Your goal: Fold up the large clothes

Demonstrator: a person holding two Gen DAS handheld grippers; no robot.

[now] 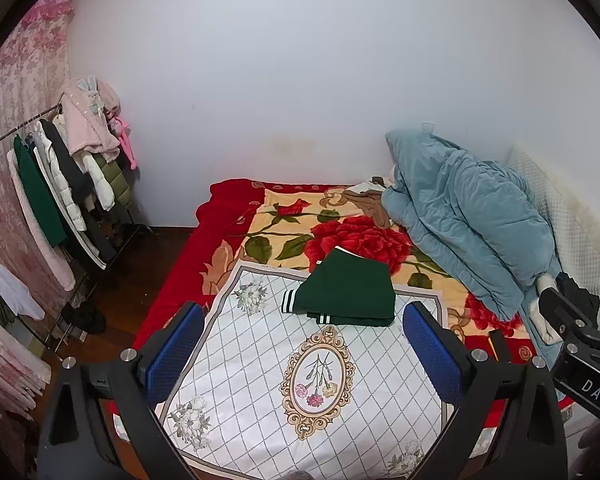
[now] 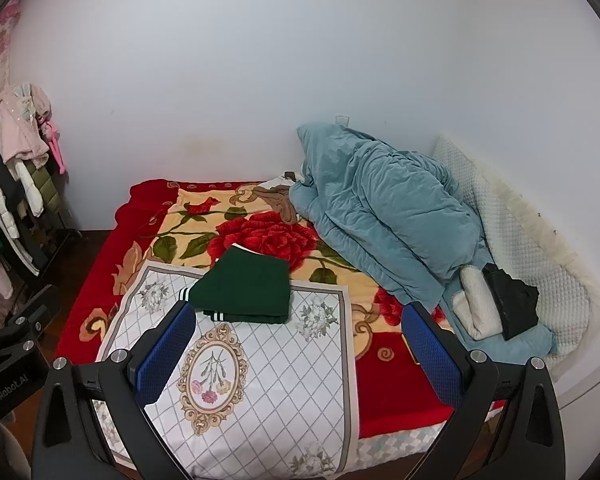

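A dark green garment (image 1: 346, 292) with white-striped cuffs lies folded into a flat rectangle on a white diamond-pattern cloth (image 1: 260, 368) spread over the bed; it also shows in the right wrist view (image 2: 246, 292). My left gripper (image 1: 304, 344) is open and empty, held above the white cloth, nearer than the garment. My right gripper (image 2: 296, 344) is open and empty, also short of the garment, over the white cloth (image 2: 268, 380). The right gripper's body shows at the right edge of the left wrist view (image 1: 580, 340).
A red floral blanket (image 1: 340, 232) covers the bed. A bunched blue duvet (image 2: 384, 208) lies at the back right, with a white pillow (image 2: 520, 240) and a black and white bundle (image 2: 496, 304). A clothes rack (image 1: 64, 184) stands left by the wall.
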